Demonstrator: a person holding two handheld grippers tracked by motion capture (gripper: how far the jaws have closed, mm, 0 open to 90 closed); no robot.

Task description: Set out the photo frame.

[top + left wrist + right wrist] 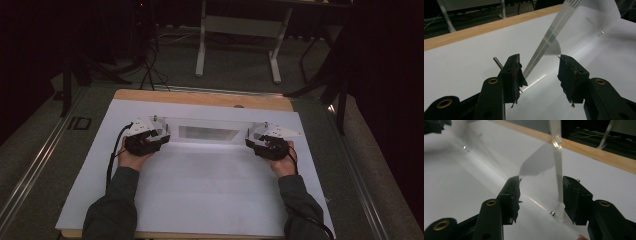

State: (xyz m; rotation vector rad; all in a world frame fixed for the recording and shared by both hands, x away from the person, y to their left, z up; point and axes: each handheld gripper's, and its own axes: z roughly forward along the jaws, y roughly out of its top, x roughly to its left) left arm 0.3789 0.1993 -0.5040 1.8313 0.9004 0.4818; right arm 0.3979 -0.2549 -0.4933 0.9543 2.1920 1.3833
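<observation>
I am looking down on a clear acrylic stand [207, 131] sitting on the white board [200, 200], toward the board's far edge and just short of the wooden strip [200, 98] behind it. Its long axis is running side to side, parallel to that strip, with one end facing each of my grippers.

I am holding the left gripper [160, 136] at the stand's left end. In the left gripper view its jaws are standing wide apart, straddling the end panel's edge [541, 53] without clamping it; a small metal pin [498, 62] is showing just beside the left jaw. The right gripper [254, 139] is mirroring this at the stand's right end: jaws spread, the upright clear edge [557, 170] standing between them, a small screw [552, 213] low near the right-hand jaw. Neither tool has hold of anything.

I am judging the stand to be light, stiff and slick. The transparent panels are giving little friction and could scratch or crack under a hard pinch, and the edges are hard to read against the white board. I am thinking the best hold is on the two end panels, low down near the fasteners, squeezing both ends evenly so the piece is not twisting or sliding out. Lifting from one end alone would probably be levering it over.
</observation>
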